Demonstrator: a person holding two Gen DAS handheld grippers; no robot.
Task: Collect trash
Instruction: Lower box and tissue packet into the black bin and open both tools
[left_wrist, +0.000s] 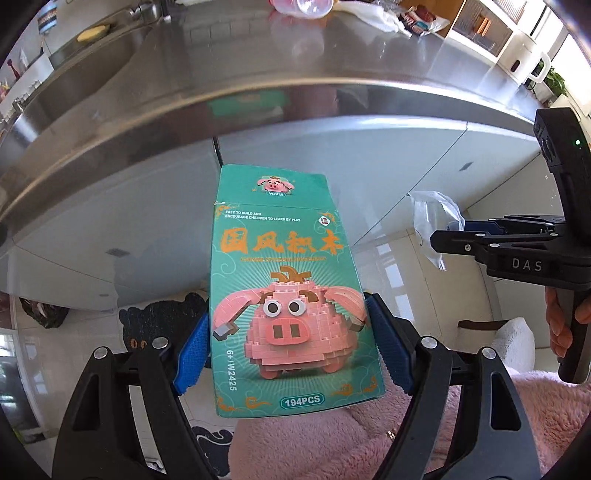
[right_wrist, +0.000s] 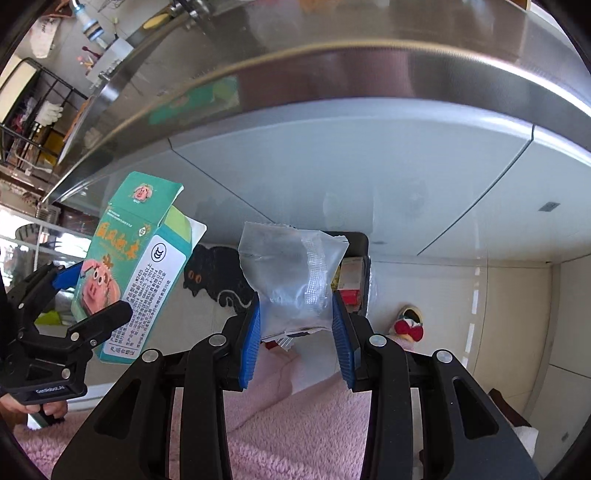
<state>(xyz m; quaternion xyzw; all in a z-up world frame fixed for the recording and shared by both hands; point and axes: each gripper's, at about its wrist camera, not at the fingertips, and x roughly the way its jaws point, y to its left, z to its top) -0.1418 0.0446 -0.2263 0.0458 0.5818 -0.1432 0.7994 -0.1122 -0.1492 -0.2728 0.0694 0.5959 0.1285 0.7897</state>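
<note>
A green toy-brick box (left_wrist: 284, 291) with a pink pig printed on it stands upright in my left gripper (left_wrist: 291, 347), whose blue pads press on its two sides. The same box (right_wrist: 129, 273) and the left gripper (right_wrist: 92, 295) show at the left of the right wrist view. My right gripper (right_wrist: 297, 328) is shut on a crumpled clear plastic wrapper (right_wrist: 295, 277). In the left wrist view that wrapper (left_wrist: 436, 221) and the right gripper (left_wrist: 454, 236) appear at the right. Both grippers point down, in front of the steel counter's edge.
A steel counter (left_wrist: 258, 96) with a sink (left_wrist: 92, 74) runs across the top; pale cabinet doors (right_wrist: 332, 177) lie under it. A black bin (right_wrist: 354, 273) with red packaging sits on the floor behind the wrapper. A black cat-shaped mat (right_wrist: 214, 280) lies nearby. Pink fleece clothing (right_wrist: 295, 435) fills the bottom.
</note>
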